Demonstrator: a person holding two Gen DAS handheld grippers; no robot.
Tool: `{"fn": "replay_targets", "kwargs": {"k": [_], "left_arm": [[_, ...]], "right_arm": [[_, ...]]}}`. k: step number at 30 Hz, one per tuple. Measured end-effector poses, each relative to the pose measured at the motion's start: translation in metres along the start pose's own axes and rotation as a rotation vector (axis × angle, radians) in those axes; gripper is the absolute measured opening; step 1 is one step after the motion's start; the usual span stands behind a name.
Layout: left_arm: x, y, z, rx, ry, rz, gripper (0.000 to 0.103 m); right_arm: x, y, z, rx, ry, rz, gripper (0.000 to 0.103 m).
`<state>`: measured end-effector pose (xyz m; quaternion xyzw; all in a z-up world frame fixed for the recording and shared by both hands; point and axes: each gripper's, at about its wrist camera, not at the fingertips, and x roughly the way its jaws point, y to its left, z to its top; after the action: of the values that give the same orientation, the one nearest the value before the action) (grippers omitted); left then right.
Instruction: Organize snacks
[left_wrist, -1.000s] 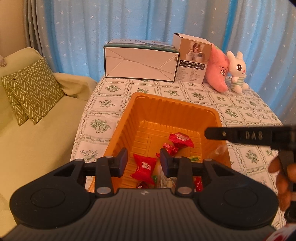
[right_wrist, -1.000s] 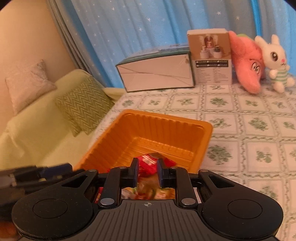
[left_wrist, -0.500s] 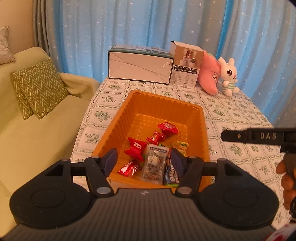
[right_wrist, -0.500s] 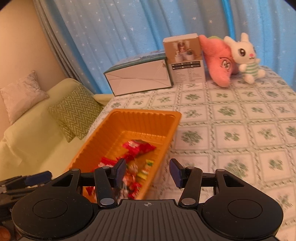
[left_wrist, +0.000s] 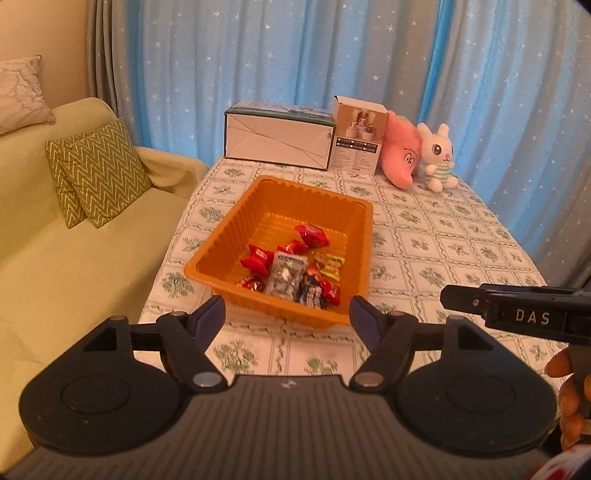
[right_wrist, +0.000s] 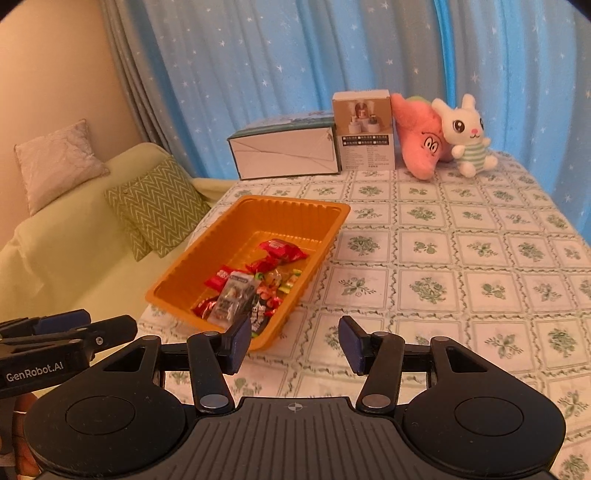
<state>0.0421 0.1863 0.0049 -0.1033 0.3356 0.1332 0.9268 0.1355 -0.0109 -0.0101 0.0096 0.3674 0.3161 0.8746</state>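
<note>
An orange plastic tray (left_wrist: 221, 251) sits on the table and holds several snacks: red wrapped candies (left_wrist: 312, 234), a clear packet (left_wrist: 286, 275) and a yellow-green sweet (left_wrist: 330, 264). The tray also shows in the right wrist view (right_wrist: 184, 266) with the same snacks (right_wrist: 236, 295). My left gripper (left_wrist: 287, 319) is open and empty, held back above the tray's near edge. My right gripper (right_wrist: 291, 341) is open and empty, just right of the tray's near corner. Each gripper shows at the edge of the other's view.
At the back of the floral tablecloth (left_wrist: 443, 236) stand a long white box (left_wrist: 277, 142), a small product box (left_wrist: 356, 134), a pink plush (left_wrist: 402, 155) and a white bunny plush (left_wrist: 437, 157). A green sofa with zigzag cushions (left_wrist: 99, 173) is to the left. Blue curtains hang behind.
Both grippers opened and pulled back up from the tray. The right one let go of a packet, which now lies in the tray.
</note>
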Motion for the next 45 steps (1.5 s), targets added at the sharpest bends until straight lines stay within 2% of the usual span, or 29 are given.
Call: {"fn": "replay_targets", "kwargs": {"k": [3,8,13,22,30,45], "left_arm": [[-0.014,-0.004,-0.012,-0.022,0.008,-0.006,0.071],[-0.037,-0.012,-0.027,-0.018,0.022,0.019,0.071],[-0.060,-0.020,-0.037,-0.011,0.029,0.013,0.071],[-0.088,-0.045,-0.048,0.066,0.025,0.040,0.071],[-0.102,-0.056,-0.059,0.053,0.018,0.031,0.071],[-0.107,-0.056,-0.061,0.052,0.007,0.037,0.071]], "right_arm": [[-0.020,0.002,-0.009,-0.001,-0.020,-0.020,0.065],[-0.047,0.002,-0.024,-0.002,-0.042,-0.055,0.070],[-0.067,-0.002,-0.036,0.002,-0.029,-0.082,0.070],[-0.102,0.005,-0.057,-0.027,-0.005,-0.114,0.070],[-0.123,0.008,-0.069,-0.044,0.003,-0.115,0.070],[-0.127,0.006,-0.070,-0.044,-0.008,-0.120,0.070]]}}
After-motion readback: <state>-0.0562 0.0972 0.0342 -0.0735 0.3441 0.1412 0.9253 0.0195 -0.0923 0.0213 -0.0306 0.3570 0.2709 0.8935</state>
